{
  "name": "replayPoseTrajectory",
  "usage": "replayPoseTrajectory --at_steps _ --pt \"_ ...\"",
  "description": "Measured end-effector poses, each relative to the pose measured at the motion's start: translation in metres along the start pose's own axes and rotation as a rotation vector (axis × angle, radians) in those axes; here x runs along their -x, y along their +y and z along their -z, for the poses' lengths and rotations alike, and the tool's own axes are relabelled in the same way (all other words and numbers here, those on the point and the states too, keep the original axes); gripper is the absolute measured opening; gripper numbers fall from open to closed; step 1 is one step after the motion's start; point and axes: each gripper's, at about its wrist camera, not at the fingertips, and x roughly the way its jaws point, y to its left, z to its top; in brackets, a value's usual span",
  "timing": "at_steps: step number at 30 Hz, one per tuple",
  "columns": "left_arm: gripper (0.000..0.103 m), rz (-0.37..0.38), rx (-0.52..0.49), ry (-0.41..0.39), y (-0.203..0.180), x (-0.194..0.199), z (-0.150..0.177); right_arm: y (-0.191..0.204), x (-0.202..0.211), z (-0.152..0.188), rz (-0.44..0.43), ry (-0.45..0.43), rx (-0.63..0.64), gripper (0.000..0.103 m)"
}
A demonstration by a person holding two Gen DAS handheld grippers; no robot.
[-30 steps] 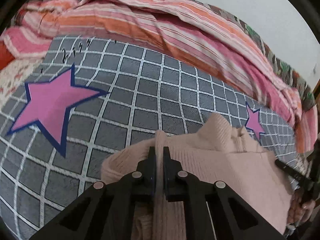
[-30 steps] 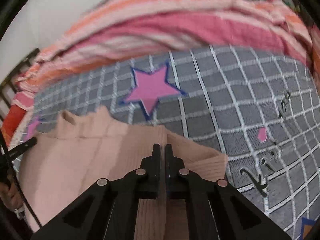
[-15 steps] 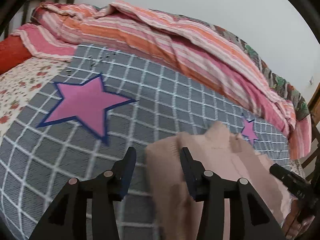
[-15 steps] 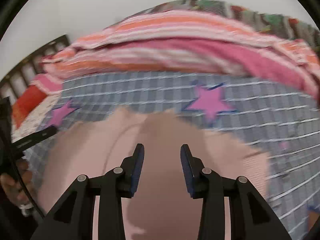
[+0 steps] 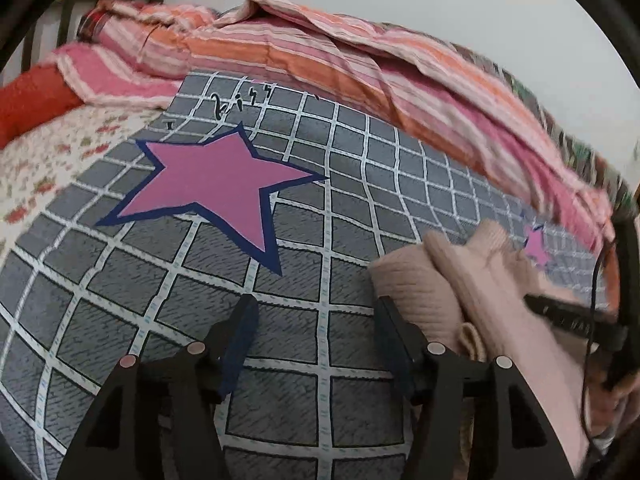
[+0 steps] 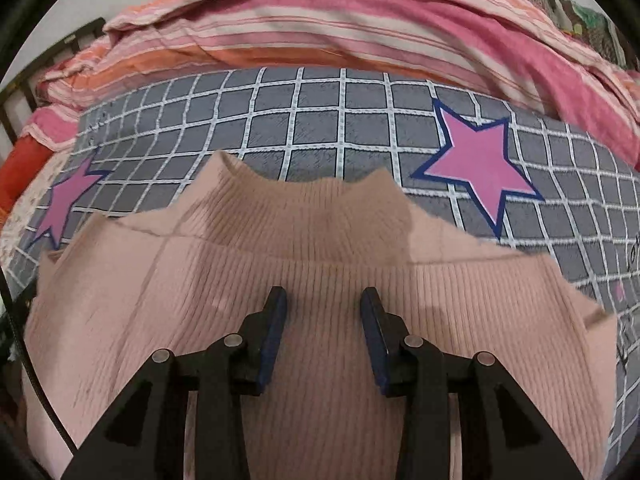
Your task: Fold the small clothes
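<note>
Hovering with its jaws spread and holding nothing, the right claw (image 6: 322,300) hangs over a ribbed pink knit sweater (image 6: 320,264) lying flat on the bed, high collar pointing away. Also released, the left claw (image 5: 314,312) sits over the bare grey checked bedsheet (image 5: 340,184) with pink stars, the sweater's folded edge just right of it. A striped quilt (image 6: 320,20) is bunched behind.

sweater (image 6: 320,288) hem cut off below, striped quilt (image 5: 560,184) blurred
</note>
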Motion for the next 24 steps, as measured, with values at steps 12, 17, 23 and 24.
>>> replayPoseTrajectory --at_steps 12,17,23,24 --pt "0.059 0.039 0.002 0.004 0.003 0.007 0.002 -0.001 0.002 0.002 0.004 -0.015 0.006 0.037" --pt "0.059 0.119 0.059 0.024 0.013 0.025 0.008 -0.006 0.015 0.009 -0.023 0.023 0.008 0.037" --pt "0.061 0.220 0.109 0.048 0.020 0.056 0.025 -0.004 0.054 0.038 -0.019 -0.014 0.018 0.036" --pt "0.061 0.238 0.111 0.052 0.020 0.062 0.029 -0.002 0.060 0.044 -0.024 -0.019 0.022 0.035"
